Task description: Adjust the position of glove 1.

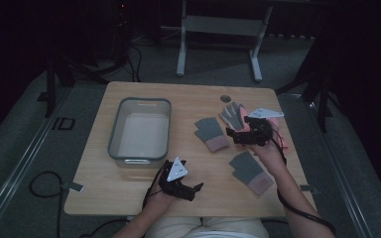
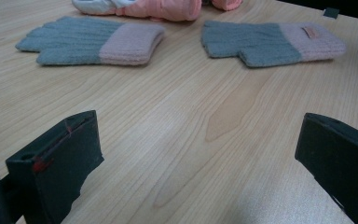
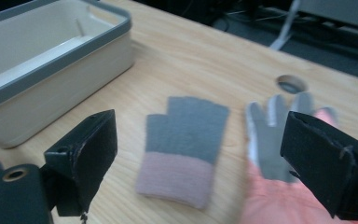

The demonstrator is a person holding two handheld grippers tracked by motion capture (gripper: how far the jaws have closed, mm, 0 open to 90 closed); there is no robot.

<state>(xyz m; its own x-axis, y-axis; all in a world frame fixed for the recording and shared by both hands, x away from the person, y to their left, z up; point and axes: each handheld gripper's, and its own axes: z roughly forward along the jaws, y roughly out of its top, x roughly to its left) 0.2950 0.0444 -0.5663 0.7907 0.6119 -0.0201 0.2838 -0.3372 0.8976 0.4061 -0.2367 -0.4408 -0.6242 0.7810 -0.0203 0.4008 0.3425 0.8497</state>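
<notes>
While your right gripper point(image 1: 231, 132) hung wide open over the grey-and-pink knit fingerless glove point(image 3: 182, 149), you needed a centred cuff pinch; left gripper point(image 1: 197, 190) idled open.

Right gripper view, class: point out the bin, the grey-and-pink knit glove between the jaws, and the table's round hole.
bin point(image 3: 51, 70), right gripper view, on its grey rim
knit glove point(image 3: 184, 140), right gripper view, on its grey palm
round hole point(image 3: 291, 84), right gripper view, on its middle

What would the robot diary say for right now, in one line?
left claw: open, idle | right claw: open, over gloves | grey glove: on table | bin: empty
</notes>
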